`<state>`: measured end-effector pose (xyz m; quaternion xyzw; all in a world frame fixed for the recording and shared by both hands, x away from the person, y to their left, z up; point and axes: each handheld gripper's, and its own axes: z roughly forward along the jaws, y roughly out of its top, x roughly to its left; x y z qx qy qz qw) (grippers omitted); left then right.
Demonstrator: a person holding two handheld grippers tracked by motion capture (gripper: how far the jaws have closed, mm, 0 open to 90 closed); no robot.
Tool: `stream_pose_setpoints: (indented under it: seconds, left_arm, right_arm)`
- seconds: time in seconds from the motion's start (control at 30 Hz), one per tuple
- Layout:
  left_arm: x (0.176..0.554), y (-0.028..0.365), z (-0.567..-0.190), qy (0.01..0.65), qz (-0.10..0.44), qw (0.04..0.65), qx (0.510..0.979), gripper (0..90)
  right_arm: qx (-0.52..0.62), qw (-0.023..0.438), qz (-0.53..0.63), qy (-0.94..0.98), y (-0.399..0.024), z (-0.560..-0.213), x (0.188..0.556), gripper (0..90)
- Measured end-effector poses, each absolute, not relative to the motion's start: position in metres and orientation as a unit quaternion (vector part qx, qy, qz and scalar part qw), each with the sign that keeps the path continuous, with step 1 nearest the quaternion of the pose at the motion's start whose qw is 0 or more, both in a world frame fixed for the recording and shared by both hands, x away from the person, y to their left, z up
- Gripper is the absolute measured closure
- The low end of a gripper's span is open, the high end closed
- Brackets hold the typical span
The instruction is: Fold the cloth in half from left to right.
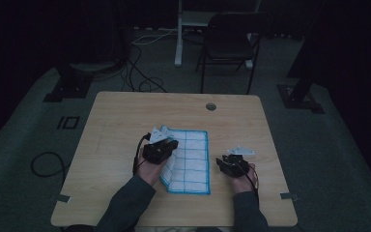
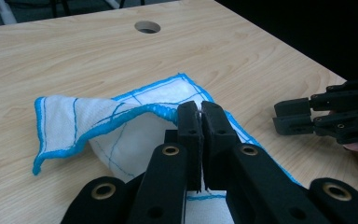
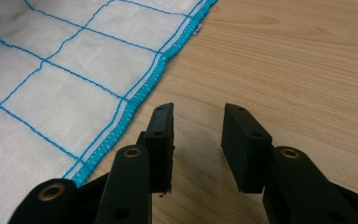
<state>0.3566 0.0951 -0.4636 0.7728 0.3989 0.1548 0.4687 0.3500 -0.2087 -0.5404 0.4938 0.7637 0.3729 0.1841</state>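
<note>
1. High view: a white cloth (image 1: 189,162) with a blue grid and blue hem lies flat near the middle of a wooden table (image 1: 116,121), between the person's two hands.
2. The left gripper (image 1: 160,146) sits over the cloth's left edge, where a strip of fabric is lifted and folded inward.
3. Left gripper view: its jaws are pinched together on the blue hem of the cloth (image 2: 121,126), and the edge rises off the table in a soft curl toward a raised corner.
4. Right gripper view: the right gripper (image 3: 196,135) stands with its jaws apart and nothing between them, over bare wood just beside the cloth's hemmed edge (image 3: 135,100).
5. The cloth looks light, thin and limp; it drapes and wrinkles wherever it is lifted, so it should fold easily but will not hold a shape by itself.
6. The thick stitched hem looks like the best place to take hold, ideally at a corner, since the flat middle offers nothing to pinch.
7. Pulling on a single grip will likely drag the whole piece across the smooth tabletop.
</note>
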Motion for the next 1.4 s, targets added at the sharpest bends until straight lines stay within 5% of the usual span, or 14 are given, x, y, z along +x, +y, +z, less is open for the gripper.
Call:
stream_pose_setpoints:
  seconds: [1.4]
  left_arm:
    - [0.365, 0.048, -0.479, 0.372, 0.134, 0.455, 0.798, 88.1]
  right_arm:
    - [0.494, 0.180, 0.373, 0.765, -0.211, -0.542, 0.351, 62.5]
